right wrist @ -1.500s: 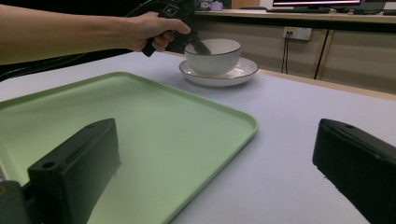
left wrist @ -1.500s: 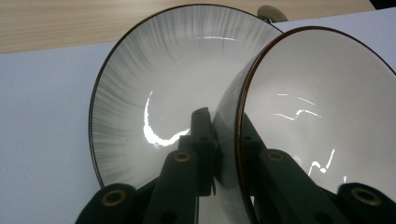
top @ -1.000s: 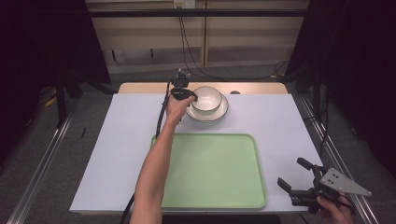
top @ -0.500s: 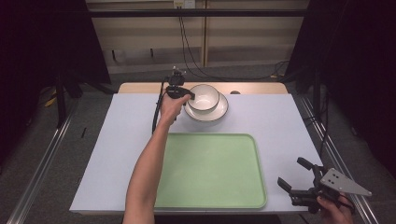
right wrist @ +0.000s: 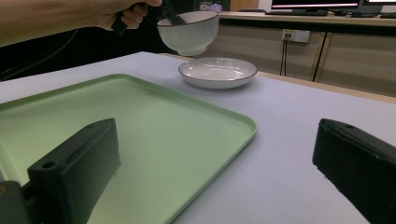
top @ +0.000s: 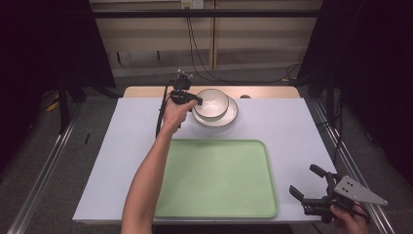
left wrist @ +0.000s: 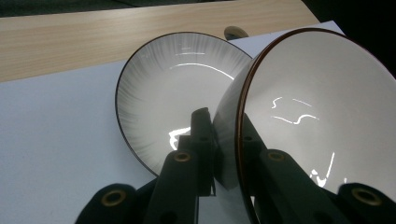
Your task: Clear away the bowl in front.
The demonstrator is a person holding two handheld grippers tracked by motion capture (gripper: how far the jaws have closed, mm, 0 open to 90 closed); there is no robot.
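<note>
High view first: we see the person's left arm (top: 146, 180) stretched from the near edge far across the surface (top: 292, 131), its hand (top: 173, 113) wrapped around the left tool (top: 195, 101) at the far middle. That tool's jaws pinch the left rim of a white bowl (top: 212, 103), one jaw inside and one outside the wall, as the left gripper view shows close up. From the right gripper view we find the bowl lifted clear above a white plate (right wrist: 217, 72), which lies on the surface just beyond the far edge of a green tray (top: 219, 178). At the near right corner, the right hand (top: 348, 219) holds the right tool (top: 306, 181) low beside the tray, its jaws spread wide with nothing between them, pointing left toward the tray.
</note>
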